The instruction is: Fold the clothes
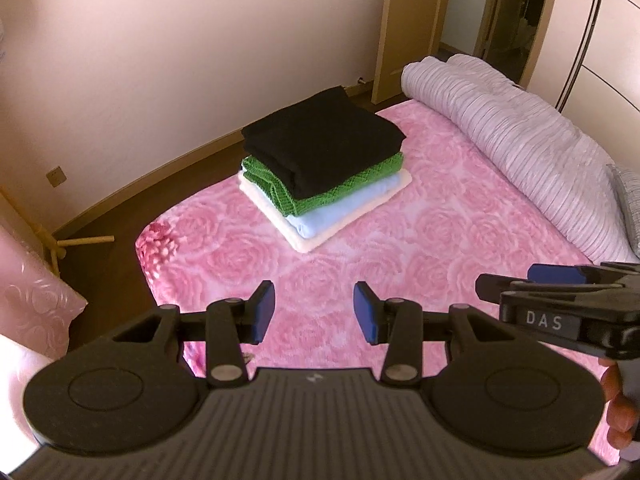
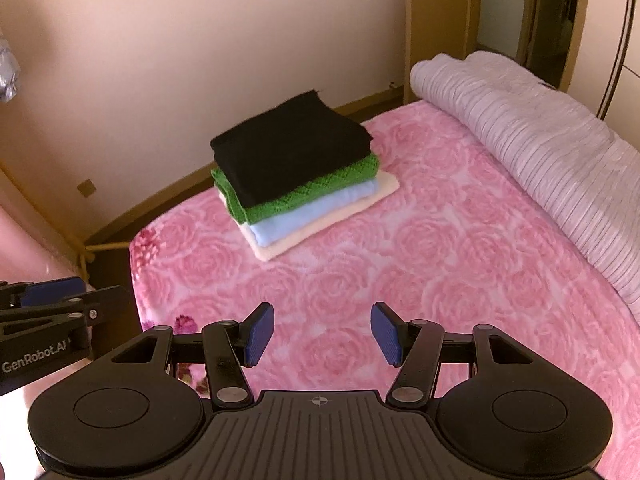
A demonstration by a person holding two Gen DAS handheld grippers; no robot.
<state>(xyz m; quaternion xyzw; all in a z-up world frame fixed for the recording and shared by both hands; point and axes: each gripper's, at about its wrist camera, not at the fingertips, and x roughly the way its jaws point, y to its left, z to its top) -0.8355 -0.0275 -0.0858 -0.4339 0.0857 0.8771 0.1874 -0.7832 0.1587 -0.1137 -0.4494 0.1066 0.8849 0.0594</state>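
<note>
Ahead: folded stack (image 1: 322, 164), black garment (image 2: 290, 152) topmost, beyond and slightly left of left gripper (image 1: 315, 312) and right gripper (image 2: 322, 334); both spread, empty; left seemingly nearer

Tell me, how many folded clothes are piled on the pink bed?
4, all in one stack: black on top, green under it, then light blue, cream at the bottom. Thinner pieces could hide between.

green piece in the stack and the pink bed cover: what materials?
Green piece: looks like a chunky knit, yarn unclear; raised diamond-like texture shows on its surface. Pink bed cover: looks like plush fleece; fuzzy matte pile with an embossed rose pattern.
</note>
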